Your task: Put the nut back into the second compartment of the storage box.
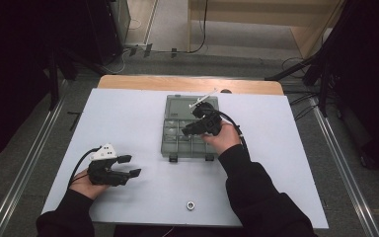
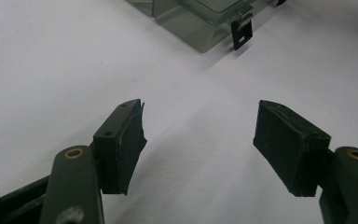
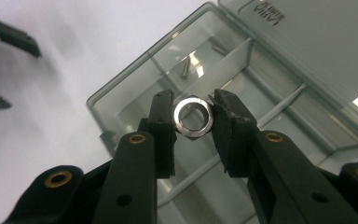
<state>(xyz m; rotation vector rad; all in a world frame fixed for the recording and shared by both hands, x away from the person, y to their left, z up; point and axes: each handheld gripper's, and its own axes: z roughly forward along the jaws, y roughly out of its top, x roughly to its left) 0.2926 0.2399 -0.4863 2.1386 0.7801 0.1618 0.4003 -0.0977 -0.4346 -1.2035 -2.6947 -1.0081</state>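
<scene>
Pinching a steel nut (image 3: 194,117), right fingers (image 3: 163,122) over organiser box (image 3: 121,100)

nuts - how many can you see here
2: one nut is pinched in the right gripper over the open box; the other nut lies on the table near the front edge. More may be hidden in the box.

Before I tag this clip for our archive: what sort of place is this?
Probably a lab or workshop recording station: a white table, loose cables on the floor, and a clear compartment box for small hardware.
</scene>
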